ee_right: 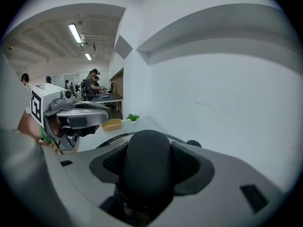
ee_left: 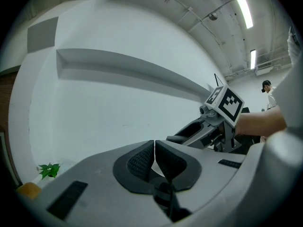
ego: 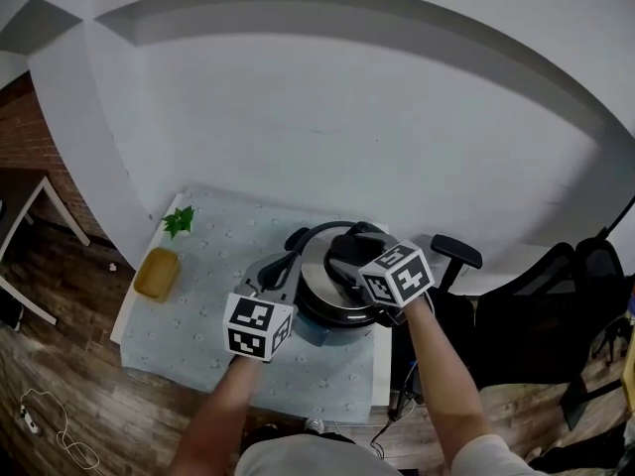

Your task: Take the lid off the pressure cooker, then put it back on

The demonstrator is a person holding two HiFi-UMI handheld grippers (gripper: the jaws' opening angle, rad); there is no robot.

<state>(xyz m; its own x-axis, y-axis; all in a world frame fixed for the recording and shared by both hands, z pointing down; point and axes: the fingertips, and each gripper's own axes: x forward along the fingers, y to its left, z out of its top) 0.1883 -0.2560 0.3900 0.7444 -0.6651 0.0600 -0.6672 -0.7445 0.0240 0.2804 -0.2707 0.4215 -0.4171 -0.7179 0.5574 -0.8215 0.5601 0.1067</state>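
Two grippers flank the round steel pressure cooker [ego: 319,288] at the table's [ego: 189,350] right edge. Right gripper [ee_right: 147,156] jaws clamp the black lid handle [ee_right: 147,176]. Left gripper [ee_left: 155,158] jaws are pressed together, empty.

Dim, flat light; ceiling strip lights [ee_left: 245,6] glare; fisheye edges.
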